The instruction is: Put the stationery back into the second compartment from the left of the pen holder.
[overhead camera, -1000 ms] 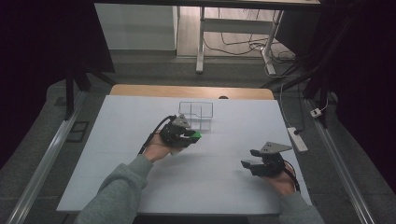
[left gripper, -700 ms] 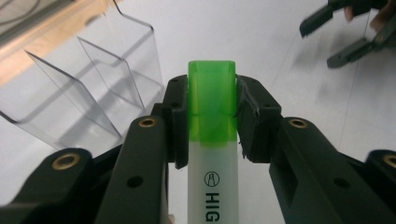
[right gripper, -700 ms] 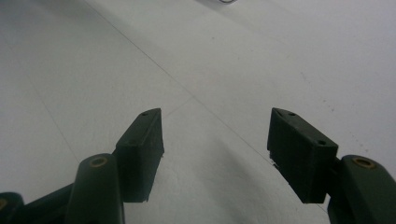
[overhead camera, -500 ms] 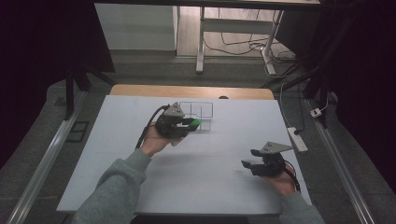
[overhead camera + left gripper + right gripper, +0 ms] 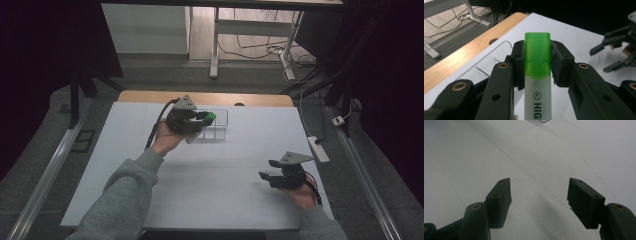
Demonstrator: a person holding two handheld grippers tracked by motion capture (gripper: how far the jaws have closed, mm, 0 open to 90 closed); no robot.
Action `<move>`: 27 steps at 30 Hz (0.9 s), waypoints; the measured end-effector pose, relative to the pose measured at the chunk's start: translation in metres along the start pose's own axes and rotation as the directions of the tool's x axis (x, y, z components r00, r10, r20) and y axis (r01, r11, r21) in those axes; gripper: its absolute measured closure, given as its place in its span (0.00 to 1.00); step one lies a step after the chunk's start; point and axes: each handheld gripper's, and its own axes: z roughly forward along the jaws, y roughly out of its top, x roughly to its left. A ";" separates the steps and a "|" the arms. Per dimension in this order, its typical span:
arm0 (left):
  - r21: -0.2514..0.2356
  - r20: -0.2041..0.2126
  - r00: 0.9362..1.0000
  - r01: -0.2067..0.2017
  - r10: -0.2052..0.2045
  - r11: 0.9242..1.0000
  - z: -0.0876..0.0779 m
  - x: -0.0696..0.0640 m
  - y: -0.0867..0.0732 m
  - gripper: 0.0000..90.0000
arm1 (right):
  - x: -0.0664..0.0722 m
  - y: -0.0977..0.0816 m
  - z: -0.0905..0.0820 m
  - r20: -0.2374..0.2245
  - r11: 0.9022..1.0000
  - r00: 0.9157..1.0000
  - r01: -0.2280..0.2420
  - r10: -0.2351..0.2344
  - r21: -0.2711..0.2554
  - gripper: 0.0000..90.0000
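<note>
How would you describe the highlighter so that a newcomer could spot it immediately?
On the white table, look toward the far edge, beside the clear organiser. The left claw grips a white highlighter there; its bright green cap is the scene's one vivid colour.

The right gripper rises from the bottom of the frame with its two dark jaws spread well apart, one at the lower left and one at the lower right. Nothing lies between them; bare surface shows in the gap. Each jaw ends in a flat, blocky pad with small holes near its top edge. A round brass-coloured pin sits on each arm behind the jaws, at the lower left and the far lower right. Under and beyond the jaws spreads the pale grey table, crossed by a thin seam line running from the upper left towards the lower right. A soft shadow falls between the jaws. At the top edge, right of centre, a small piece of a thin wire object shows, too cut off to identify.
</note>
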 end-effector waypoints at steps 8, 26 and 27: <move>-0.033 0.004 1.000 0.003 -0.003 0.999 0.007 0.007 0.012 0.74 | -0.001 0.000 -0.001 0.004 1.000 1.000 -0.006 0.006 -0.003 0.39; -0.077 -0.001 1.000 -0.009 0.009 0.997 0.023 0.021 0.023 0.74 | -0.002 -0.001 -0.001 0.006 1.000 1.000 -0.006 0.006 0.001 0.39; -0.077 -0.004 1.000 -0.009 0.009 0.997 0.024 0.021 0.023 0.74 | -0.002 -0.001 -0.001 0.004 1.000 1.000 -0.008 0.008 -0.001 0.39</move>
